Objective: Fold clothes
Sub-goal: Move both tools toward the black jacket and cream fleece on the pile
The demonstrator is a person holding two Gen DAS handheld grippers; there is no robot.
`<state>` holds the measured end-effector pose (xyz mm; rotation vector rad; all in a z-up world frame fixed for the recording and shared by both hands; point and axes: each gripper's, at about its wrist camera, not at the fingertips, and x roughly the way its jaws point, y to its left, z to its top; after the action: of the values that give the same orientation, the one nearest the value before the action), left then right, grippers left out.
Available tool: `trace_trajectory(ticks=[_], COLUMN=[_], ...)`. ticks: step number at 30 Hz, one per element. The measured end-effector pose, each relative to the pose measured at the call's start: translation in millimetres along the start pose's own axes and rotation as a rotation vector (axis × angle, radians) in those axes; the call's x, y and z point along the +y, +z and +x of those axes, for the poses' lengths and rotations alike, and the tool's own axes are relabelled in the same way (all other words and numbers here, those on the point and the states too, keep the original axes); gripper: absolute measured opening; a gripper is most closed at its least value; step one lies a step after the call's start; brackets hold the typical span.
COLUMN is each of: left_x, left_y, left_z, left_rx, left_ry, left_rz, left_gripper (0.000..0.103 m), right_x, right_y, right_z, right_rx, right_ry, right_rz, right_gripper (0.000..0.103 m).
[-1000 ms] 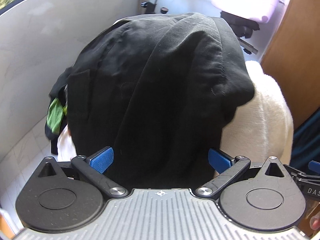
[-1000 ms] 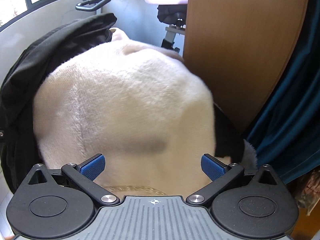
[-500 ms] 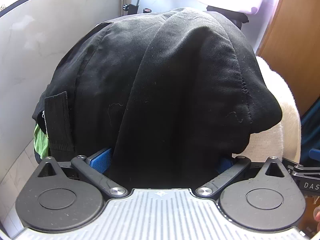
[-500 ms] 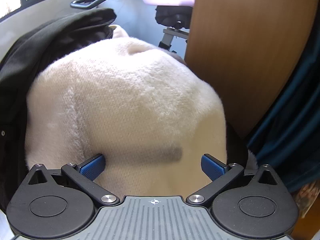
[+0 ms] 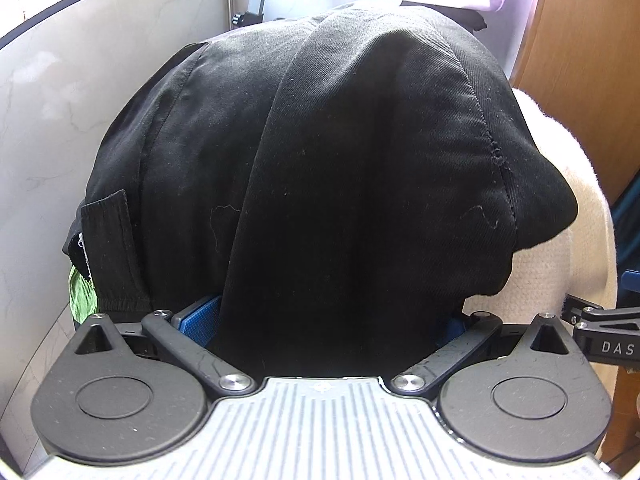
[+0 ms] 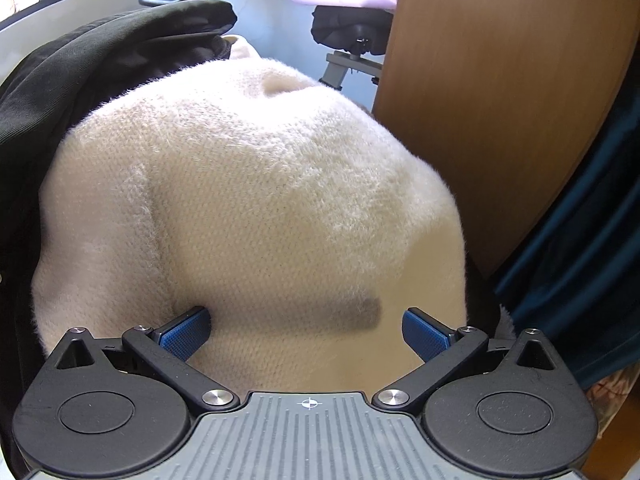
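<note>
Step in hand: I judge this as picking up, not folding yet; nothing is laid flat, and both garments lie heaped in one pile with no desk or other surface showing under them.

Left gripper (image 5: 332, 322): my jaws are spread wide, one blue pad on each side of a thick fold of the black garment (image 5: 340, 168). The right pad is mostly hidden by cloth, so I cannot tell whether either pad presses yet.

Right gripper (image 6: 306, 330): my jaws are wide open and hold nothing; the cream sweater (image 6: 256, 208) bulges between the blue pads, its fuzz touching the left one, the right one apart.

Where the clothes are: black garment on the left of the pile, lapping over the sweater's edge; a green cloth (image 5: 82, 294) peeks out low on the left.

Surroundings: wooden panel (image 6: 492, 92) just beside the sweater, dark blue curtain (image 6: 580, 264) at right.

Next move: close on one garment only, lift it free of the other, then find a flat place.
</note>
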<state>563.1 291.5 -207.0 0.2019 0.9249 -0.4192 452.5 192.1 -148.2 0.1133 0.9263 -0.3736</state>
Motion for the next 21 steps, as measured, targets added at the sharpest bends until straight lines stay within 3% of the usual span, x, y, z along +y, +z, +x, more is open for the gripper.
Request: trace_trajectory(ticks=[7, 21], left_x=[-6, -20], left_y=[-8, -4], left_z=[-2, 1], left_rx=[-0.027, 0.006], left_ry=[0.012, 0.046], left_rz=[0.042, 0.094], left_gripper=[0.103, 0.103], right_x=[8, 6], right_y=[-7, -5], right_z=[-1, 2], right_rx=[-0.051, 0.015], right_ry=[-0.029, 0.004], right_rz=[-0.057, -0.098], right_gripper=[0.102, 0.102])
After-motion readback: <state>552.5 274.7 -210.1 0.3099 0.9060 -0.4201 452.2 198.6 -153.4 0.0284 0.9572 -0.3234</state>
